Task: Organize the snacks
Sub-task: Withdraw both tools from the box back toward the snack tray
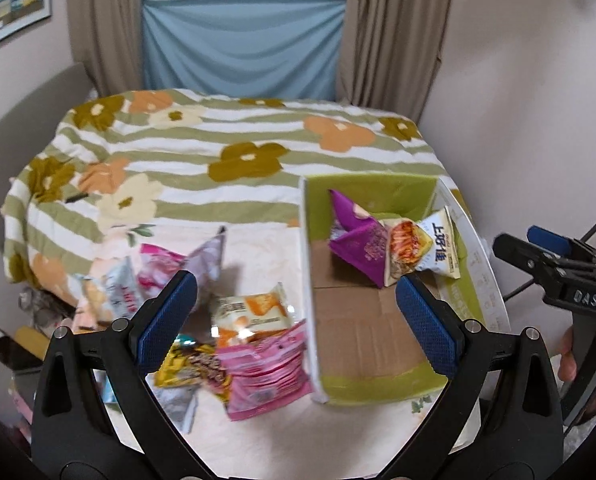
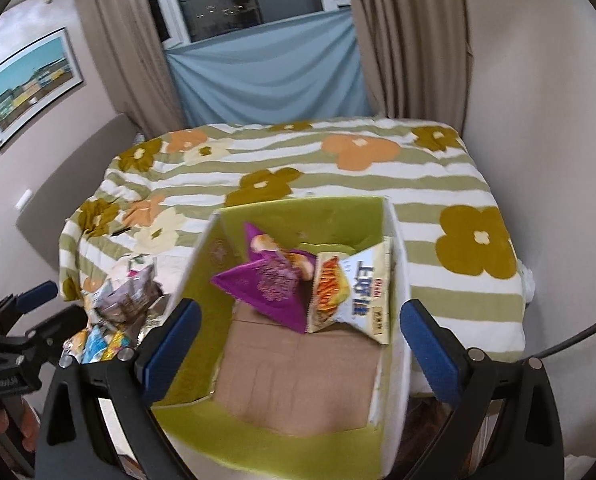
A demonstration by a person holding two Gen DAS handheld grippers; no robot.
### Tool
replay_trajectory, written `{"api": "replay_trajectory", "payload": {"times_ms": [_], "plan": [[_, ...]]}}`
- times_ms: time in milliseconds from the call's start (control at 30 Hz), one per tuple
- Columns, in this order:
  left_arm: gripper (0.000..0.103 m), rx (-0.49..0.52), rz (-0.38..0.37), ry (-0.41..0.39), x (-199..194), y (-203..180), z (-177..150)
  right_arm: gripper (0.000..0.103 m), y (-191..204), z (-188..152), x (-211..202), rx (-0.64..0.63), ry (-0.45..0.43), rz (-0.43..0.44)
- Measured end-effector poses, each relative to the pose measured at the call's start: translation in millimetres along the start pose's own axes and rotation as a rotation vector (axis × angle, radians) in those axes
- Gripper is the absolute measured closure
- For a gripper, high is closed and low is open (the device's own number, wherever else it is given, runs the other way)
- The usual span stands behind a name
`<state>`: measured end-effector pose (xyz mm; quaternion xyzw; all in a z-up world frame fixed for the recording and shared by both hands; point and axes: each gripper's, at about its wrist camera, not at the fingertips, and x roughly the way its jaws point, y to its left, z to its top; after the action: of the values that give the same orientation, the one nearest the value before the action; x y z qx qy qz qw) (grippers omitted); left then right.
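The left gripper [image 1: 296, 316] hung with its jaws spread wide and nothing between them, above the loose snacks. Just past its blue pads [image 1: 168, 312] lay a cream and orange packet [image 1: 254, 306], its long axis running left to right, and nearer the camera a pink bag [image 1: 264, 370] lay flat beside the box wall with its open-looking top edge toward the far side. A yellow packet [image 1: 186, 368] touched the pink bag's left edge, and more pale packets [image 1: 146, 280] were heaped farther left, one silver corner pointing up.

The right gripper [image 2: 298, 340] was likewise spread and empty, hovering over the cardboard box [image 2: 298, 388], whose green flaps stood open. Against the box's far end sat a purple bag [image 2: 266, 280], puffed into a pyramid with one corner pointing up and away, and touching its right side a white chip bag [image 2: 357, 296] leaned against the right wall, its long axis running from the upper right down to the left.

The box rested on a flower-patterned blanket [image 2: 377, 184] covering the bed.
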<state>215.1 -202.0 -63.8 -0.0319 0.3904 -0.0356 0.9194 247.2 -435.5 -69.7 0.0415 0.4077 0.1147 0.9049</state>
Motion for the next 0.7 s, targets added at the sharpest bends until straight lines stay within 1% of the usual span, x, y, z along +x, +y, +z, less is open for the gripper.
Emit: {"api": "replay_trajectory", "payload": {"times_ms": [167, 300, 500, 700], "plan": [[0.004, -0.029, 0.017, -0.041, -26.7, 40.9, -7.9, 0.004, 38.3, -6.8, -20.0, -0.045, -0.046, 0.019], [0.004, -0.04, 0.038, -0.06, -46.2, 84.4, -17.3, 0.004, 79.6, -14.8, -29.7, -0.053, -0.091, 0.006], [0.004, -0.038, 0.054, -0.036, -65.6, 158.8, -34.9, 0.004, 142.4, -31.6, -27.5, -0.031, -0.102, 0.025], [0.004, -0.069, 0.041, 0.041, -57.5, 231.7, -57.9, 0.004, 202.9, -54.6, -10.2, -0.032, -0.094, 0.045]]}}
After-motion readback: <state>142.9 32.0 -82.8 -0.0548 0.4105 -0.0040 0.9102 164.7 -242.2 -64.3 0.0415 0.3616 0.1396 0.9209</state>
